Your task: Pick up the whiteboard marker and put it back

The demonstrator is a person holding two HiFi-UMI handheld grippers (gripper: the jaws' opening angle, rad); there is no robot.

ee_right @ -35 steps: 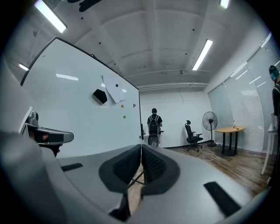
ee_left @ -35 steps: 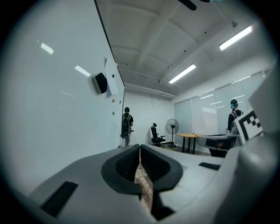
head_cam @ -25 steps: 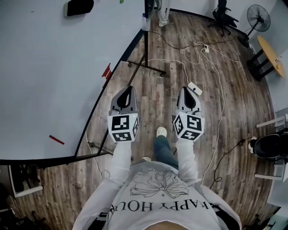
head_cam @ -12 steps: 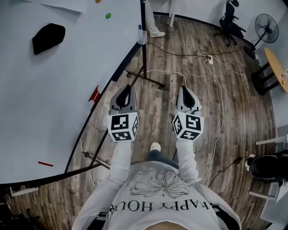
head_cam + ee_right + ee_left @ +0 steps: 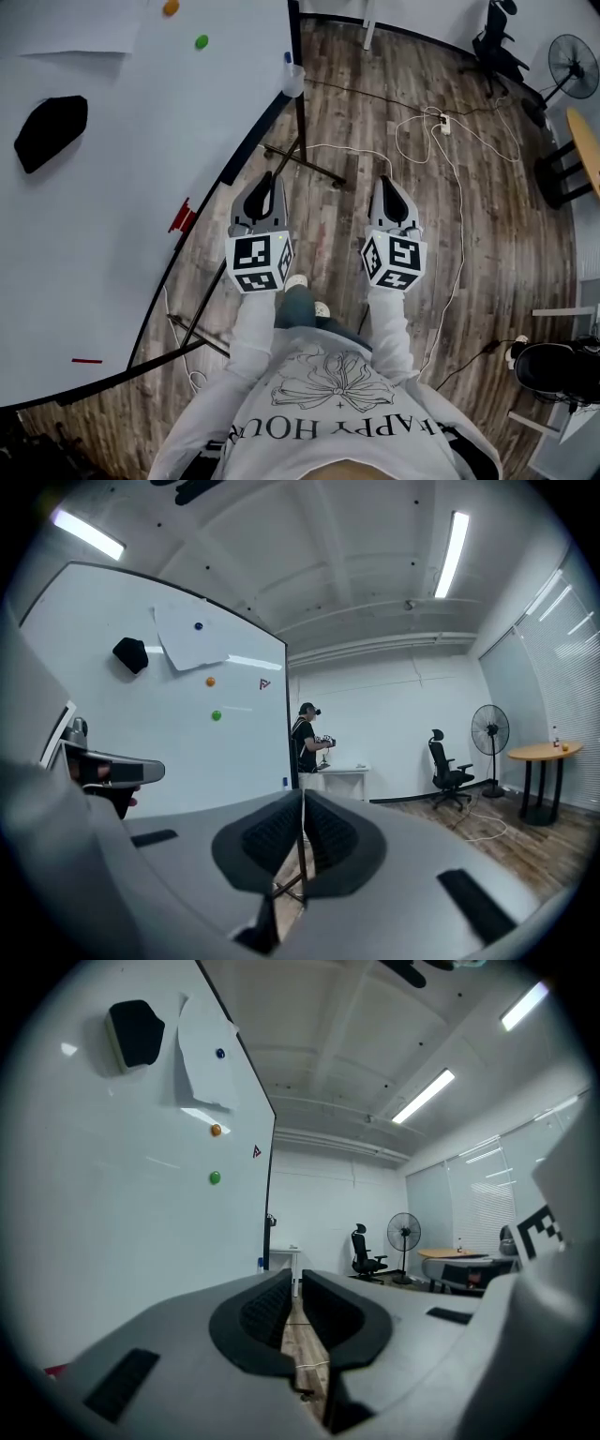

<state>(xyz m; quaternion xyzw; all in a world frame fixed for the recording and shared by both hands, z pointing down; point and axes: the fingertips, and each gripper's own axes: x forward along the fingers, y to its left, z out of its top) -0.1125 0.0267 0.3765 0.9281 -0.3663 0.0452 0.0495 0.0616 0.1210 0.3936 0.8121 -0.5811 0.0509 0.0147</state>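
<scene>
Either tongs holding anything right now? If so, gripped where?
Nothing held. The left tongs and right tongs are both closed with nothing between the jaws; no marker in either.

Whiteboard [image 5: 112, 141]: smooth, glossy white face that catches glints of light. Sheet of paper [image 5: 202, 1063] on the whiteboard: matt white, slightly curled. Stand [image 5: 302, 131] at the whiteboard's edge: black tube, metal by its look. Floor [image 5: 487, 234] beside the whiteboard: streaked wood-grain planks, matt. Left gripper [image 5: 269, 178] and right gripper [image 5: 384, 181]: smooth matt grey plastic shells; pads [image 5: 267, 1307] black and ribbed. Sleeve [image 5: 251, 328]: soft pale cloth
</scene>
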